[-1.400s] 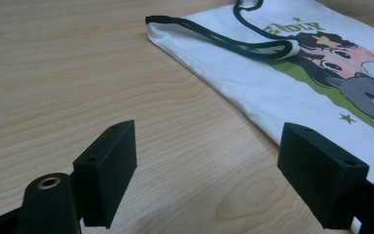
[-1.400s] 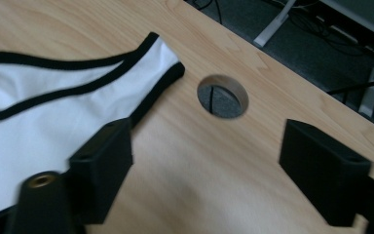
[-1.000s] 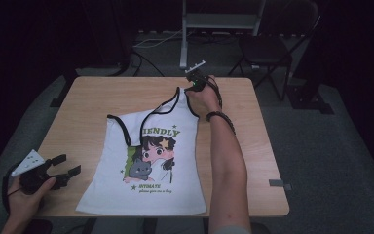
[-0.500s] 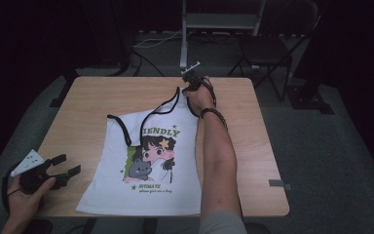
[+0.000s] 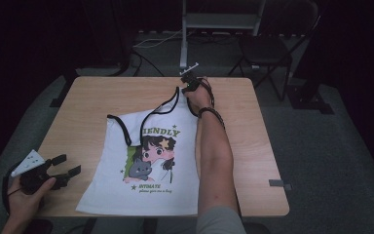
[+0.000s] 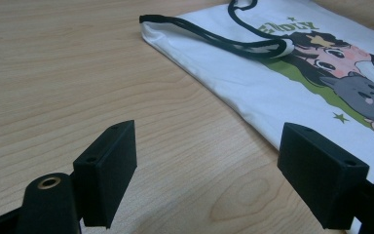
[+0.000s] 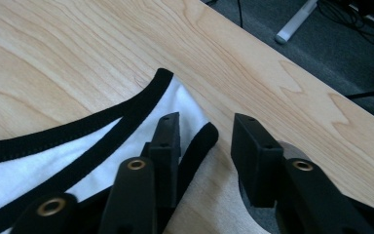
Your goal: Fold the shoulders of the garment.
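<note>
Nearest, at the table's near left corner: left gripper (image 5: 63, 168), black, two-jawed, with a grey three-cornered plate on top, held in the left hand (image 5: 27, 195), in the same place as a second ago; jaws spread wide with bare wood between them, holding nothing. Ahead of it in the left gripper view: white sleeveless cotton top with black binding and a cartoon girl-and-cat print (image 6: 292, 83), lying flat on the light wooden rectangular table (image 5: 87, 105), its side edge just beyond the jaws, apart from them. In the high view, hem at the near edge, straps toward the far edge; body of the garment unmoved since the earlier pictures. Right forearm (image 5: 216, 156) laid across the top's right side, hiding that edge; now straighter and reaching farther than a second ago. Farthest: right gripper (image 5: 191, 84) at the far strap, close to the table's far edge, moved slightly outward with the strap drawn longer. In the right gripper view, jaws partly open, standing beside the black-bound strap end (image 7: 195, 146), the left jaw over white cloth; whether the strap is pinched, not clear. Beyond the table: dark floor, a black chair (image 5: 272, 48) and a grey stand (image 5: 185, 34), dim and hard to make out.
</note>
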### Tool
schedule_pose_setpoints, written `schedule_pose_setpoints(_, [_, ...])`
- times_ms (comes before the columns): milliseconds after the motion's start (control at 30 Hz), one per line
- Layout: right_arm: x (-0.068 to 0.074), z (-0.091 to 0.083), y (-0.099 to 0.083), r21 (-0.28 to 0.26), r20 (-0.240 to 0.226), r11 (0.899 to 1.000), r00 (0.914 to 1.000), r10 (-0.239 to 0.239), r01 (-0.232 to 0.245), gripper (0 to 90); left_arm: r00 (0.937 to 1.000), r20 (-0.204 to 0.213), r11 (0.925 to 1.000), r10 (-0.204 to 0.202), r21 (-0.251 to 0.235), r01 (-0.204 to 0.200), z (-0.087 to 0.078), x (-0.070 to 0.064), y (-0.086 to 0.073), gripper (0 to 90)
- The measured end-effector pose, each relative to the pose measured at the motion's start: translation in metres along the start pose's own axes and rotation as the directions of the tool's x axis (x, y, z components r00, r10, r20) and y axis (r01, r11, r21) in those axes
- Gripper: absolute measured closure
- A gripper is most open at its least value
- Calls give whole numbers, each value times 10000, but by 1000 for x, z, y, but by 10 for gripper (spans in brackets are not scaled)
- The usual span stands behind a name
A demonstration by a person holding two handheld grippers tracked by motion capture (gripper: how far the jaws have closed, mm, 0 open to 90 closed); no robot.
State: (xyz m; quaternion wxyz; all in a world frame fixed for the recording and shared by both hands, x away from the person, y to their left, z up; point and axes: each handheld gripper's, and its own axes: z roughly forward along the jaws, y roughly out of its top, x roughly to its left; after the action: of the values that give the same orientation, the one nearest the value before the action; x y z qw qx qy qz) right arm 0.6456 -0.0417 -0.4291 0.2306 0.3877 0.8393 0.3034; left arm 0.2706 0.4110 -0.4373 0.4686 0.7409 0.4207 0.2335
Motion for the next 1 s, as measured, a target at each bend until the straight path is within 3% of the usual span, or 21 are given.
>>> schedule_pose_setpoints(267, [-1, 0, -2, -70, -433, 9987, 9978, 496, -499, 776, 9999, 12, 9999, 138, 50, -138, 0, 0, 0, 216])
schedule_pose_setpoints(500, [-2, -2, -3, -181, -577, 9946, 9932, 1014, -1026, 799, 9999, 8, 9999, 148, 49, -148, -1, 0, 0, 216])
schedule_pose_setpoints(667, [-1, -9, -3, -488, -664, 9922, 9916, 1111, -1144, 800, 9999, -5, 9999, 148, 15, -148, -1, -1, 0, 216])
schedule_pose_setpoints(1000, [7, -28, -7, -793, -662, 9936, 9950, 753, -805, 798, 9997, -28, 9997, 241, 24, -241, -1, -2, 0, 216])
